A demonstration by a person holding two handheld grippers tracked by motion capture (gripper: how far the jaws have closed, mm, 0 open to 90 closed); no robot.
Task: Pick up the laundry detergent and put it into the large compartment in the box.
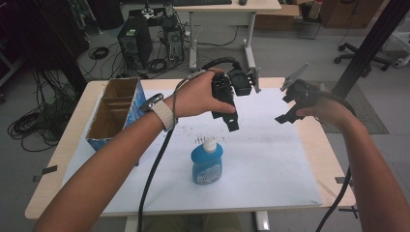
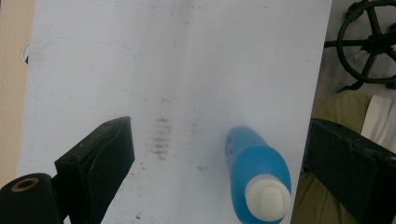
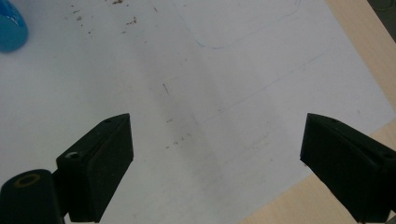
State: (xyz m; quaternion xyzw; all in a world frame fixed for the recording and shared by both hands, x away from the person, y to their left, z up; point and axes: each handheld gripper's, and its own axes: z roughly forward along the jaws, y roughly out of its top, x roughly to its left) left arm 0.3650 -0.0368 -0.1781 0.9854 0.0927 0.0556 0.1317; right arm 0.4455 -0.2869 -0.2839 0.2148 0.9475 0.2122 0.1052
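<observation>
A blue bottle (image 1: 207, 164) with a white cap stands upright on the white sheet (image 1: 270, 159) near the table's front middle. My left gripper (image 1: 231, 121) hovers above and behind it, held in the person's left hand, jaws wide apart and empty. In the left gripper view the blue bottle (image 2: 257, 175) shows from above between the two black jaws, well below them, with the left gripper (image 2: 217, 163) open. My right gripper (image 1: 285, 113) hangs over the sheet's right part, open and empty. In the right gripper view the right gripper (image 3: 215, 158) spans bare sheet, and the bottle's edge (image 3: 10, 29) peeks in at top left.
An open cardboard box (image 1: 116, 111) with blue sides stands at the table's left. Cables trail from both grippers toward the front edge. The wooden table (image 1: 63, 159) ends close to the sheet's right border. Behind the table are a desk, computer towers and office chairs.
</observation>
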